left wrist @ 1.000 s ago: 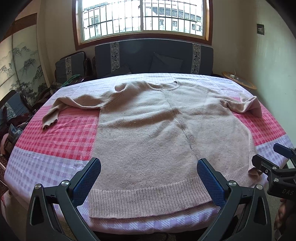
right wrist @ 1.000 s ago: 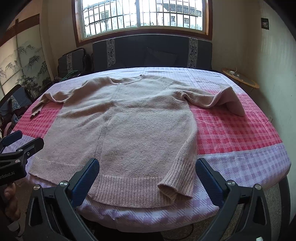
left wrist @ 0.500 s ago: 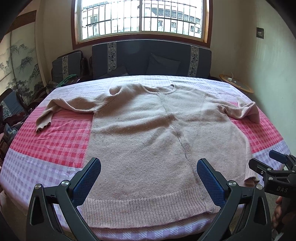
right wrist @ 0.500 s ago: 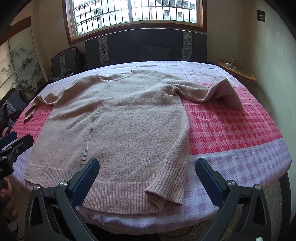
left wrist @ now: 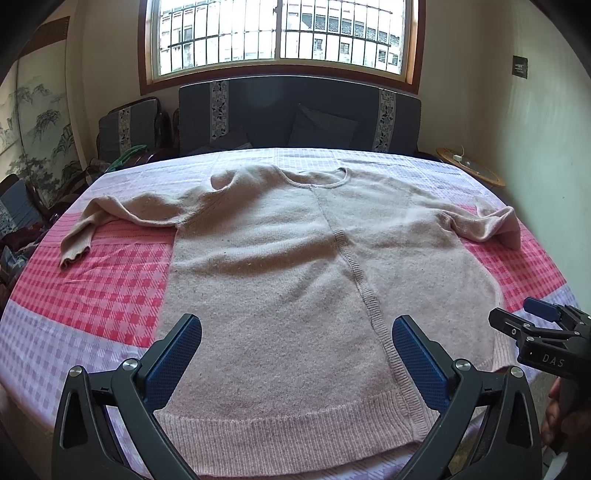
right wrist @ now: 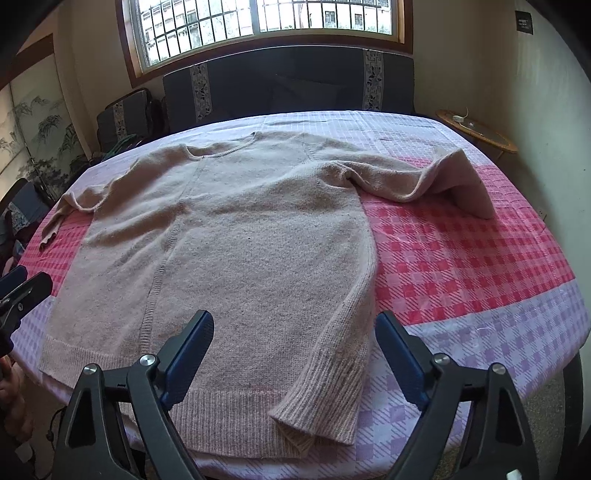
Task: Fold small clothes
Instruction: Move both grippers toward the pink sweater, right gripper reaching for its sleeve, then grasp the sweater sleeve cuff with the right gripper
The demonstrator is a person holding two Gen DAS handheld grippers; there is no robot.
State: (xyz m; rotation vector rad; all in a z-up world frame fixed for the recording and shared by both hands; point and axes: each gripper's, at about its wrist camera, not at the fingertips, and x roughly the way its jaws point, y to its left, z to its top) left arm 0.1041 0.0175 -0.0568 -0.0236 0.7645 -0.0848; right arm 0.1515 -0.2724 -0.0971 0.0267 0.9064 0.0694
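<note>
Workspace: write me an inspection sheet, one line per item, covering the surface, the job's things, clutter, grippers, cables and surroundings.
Surface: checked tablecloth, pink and lilac bands, covering the table.
Job's things: one beige sweater laid flat, hem toward the cameras; one sleeve spread out to the side, the other sleeve bent back on itself; hem corner folded over.
Clutter: nothing seen on the cloth besides the sweater.
Grippers: left gripper open above the hem, nothing between its fingers; right gripper closing over the folded hem corner, pads not on it.
Cables: a white cord on the round side table.
Surroundings: barred window, dark sofa, painted screen.
</note>
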